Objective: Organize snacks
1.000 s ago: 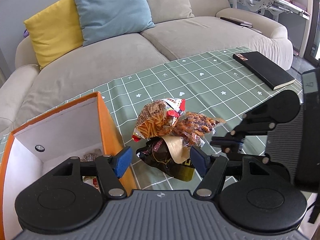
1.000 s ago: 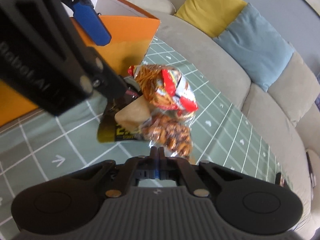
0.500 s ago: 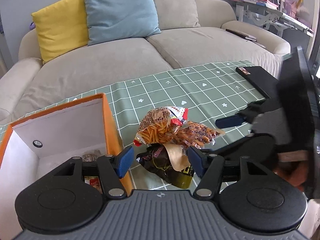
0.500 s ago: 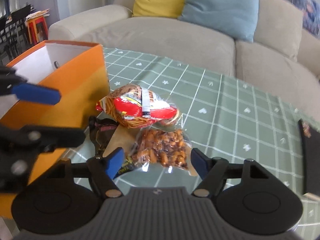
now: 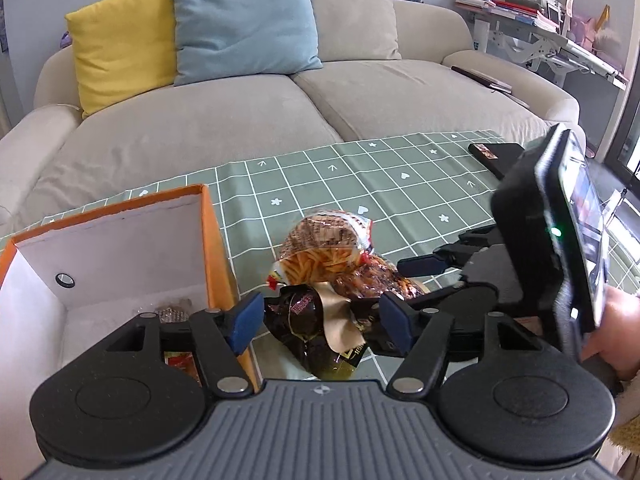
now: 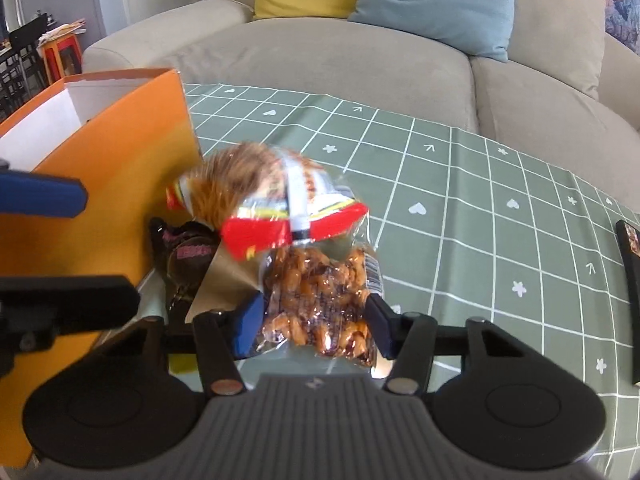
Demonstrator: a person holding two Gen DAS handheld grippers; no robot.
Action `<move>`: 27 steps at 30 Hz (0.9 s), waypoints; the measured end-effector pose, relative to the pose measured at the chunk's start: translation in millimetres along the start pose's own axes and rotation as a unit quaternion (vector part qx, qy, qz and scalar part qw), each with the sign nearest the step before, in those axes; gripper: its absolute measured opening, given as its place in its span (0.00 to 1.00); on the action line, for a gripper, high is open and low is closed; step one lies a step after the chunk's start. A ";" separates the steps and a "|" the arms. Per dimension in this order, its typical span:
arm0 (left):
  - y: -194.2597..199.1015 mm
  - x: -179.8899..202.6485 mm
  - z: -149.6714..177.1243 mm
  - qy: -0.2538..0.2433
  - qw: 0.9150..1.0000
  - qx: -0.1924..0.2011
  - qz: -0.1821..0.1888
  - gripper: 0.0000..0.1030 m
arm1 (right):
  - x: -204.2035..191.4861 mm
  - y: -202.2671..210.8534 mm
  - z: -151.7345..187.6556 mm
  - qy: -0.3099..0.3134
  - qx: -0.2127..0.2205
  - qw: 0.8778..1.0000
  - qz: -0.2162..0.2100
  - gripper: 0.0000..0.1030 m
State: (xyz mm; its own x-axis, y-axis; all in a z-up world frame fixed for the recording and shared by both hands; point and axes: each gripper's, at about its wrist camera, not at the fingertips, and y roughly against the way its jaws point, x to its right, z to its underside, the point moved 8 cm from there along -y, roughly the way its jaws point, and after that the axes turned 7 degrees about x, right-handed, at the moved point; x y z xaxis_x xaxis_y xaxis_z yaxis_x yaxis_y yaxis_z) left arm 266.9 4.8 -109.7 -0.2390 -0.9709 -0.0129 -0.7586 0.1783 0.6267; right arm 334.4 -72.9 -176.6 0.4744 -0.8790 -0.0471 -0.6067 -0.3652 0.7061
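Three snack bags lie piled on the green checked tablecloth [image 5: 360, 184] beside an open orange box [image 5: 212, 248]: a red-and-white bag of noodle sticks [image 6: 272, 192] on top, a clear bag of glazed nuts [image 6: 320, 304], and a dark bag [image 5: 308, 320] underneath. My right gripper [image 6: 314, 322] is closing, its blue pads at the two sides of the nut bag. My left gripper [image 5: 320, 322] hovers over the dark bag next to the box wall, jaws wide and opening, nothing gripped. The noodle bag [image 5: 320, 248] is blurred.
The orange box [image 6: 132, 152] holds a few snacks [image 5: 176, 308] at its bottom. A black notebook [image 5: 496, 152] lies at the table's far right. Behind the table stands a beige sofa [image 5: 280, 112] with yellow and blue cushions. A hand [image 5: 612, 332] holds the right gripper.
My right gripper rolled upright, went from shut to wide open, came in over the nut bag and has narrowed again. The left gripper stayed over the dark bag.
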 end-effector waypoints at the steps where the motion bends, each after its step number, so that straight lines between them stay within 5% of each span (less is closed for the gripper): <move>1: -0.1 -0.1 0.4 0.000 1.000 0.000 -0.001 0.76 | -0.3 2.6 1.2 0.007 0.003 1.000 0.000 0.43; 2: -0.1 0.1 0.2 -0.001 1.000 0.000 -0.001 0.76 | -2.6 6.9 1.2 0.020 0.011 1.000 -0.001 0.36; 6: -0.2 1.2 0.7 -0.007 1.000 -0.002 0.000 0.76 | -6.7 16.5 9.5 0.067 0.009 0.998 0.010 0.35; 10: -1.1 4.2 1.1 -0.022 1.000 -0.007 -0.001 0.76 | 1.7 27.1 17.7 0.067 0.000 0.998 0.020 0.00; 14: -2.2 7.8 2.7 -0.031 0.999 -0.012 0.001 0.76 | 25.5 29.2 35.2 0.034 -0.032 0.998 0.033 0.00; 20: -3.2 10.1 0.0 -0.038 0.999 -0.011 0.018 0.76 | 45.7 47.8 42.3 -0.008 -0.012 1.000 0.023 0.04; 24: -5.3 14.8 -10.2 -0.079 0.997 -0.002 0.012 0.78 | 46.7 50.9 29.4 -0.030 0.008 1.000 0.005 0.25; 27: -13.1 25.5 -14.0 -0.117 0.992 -0.014 0.038 0.82 | 45.6 48.5 19.4 -0.040 0.020 0.999 0.002 0.30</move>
State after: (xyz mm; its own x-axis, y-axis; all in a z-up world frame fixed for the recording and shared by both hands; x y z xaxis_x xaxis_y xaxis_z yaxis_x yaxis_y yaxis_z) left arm 279.2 -24.5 -107.3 -0.4305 -0.8911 -0.1434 -0.7167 0.2409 0.6544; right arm 314.2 -136.7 -158.2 0.4208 -0.9014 -0.1020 -0.6340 -0.3727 0.6776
